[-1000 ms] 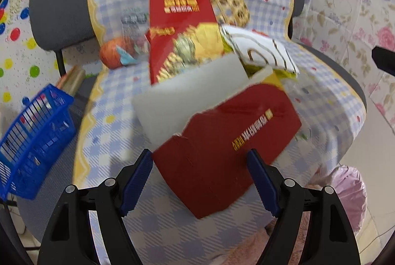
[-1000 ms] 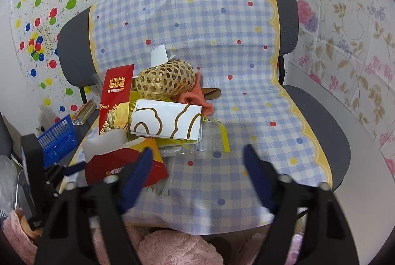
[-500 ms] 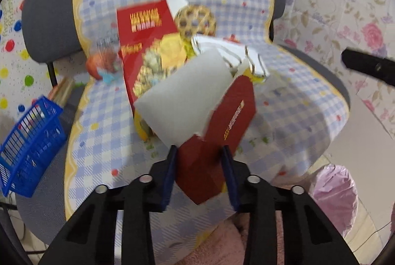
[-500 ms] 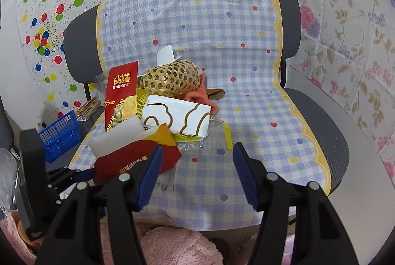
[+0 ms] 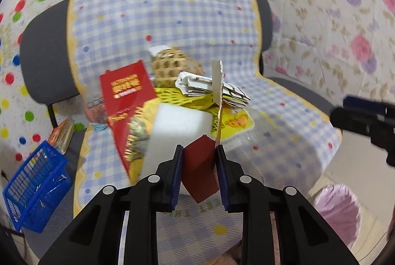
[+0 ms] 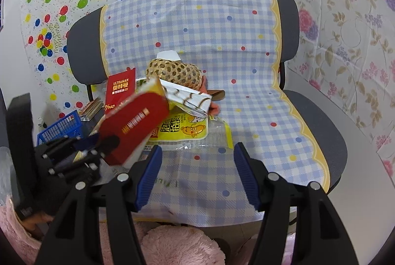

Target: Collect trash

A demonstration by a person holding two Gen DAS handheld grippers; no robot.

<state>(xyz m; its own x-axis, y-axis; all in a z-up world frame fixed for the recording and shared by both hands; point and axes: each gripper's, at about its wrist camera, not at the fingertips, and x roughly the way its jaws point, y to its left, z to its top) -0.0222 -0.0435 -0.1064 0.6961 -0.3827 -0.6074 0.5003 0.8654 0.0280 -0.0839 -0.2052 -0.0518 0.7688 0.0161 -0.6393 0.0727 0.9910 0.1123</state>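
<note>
The torn red box, lifted above the chair, was pinched at one corner by the left gripper, whose fingers had just closed. The right gripper stood half open, empty. Such a corner hold risked slippage or crushing.

Right hand-held gripper agape over checked seat cover — left hand-held gripper clamping red box.

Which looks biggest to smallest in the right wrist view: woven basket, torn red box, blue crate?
1. Torn red box, though it is nearest the camera.
2. Woven basket.
3. Blue crate, partly hidden.
</note>
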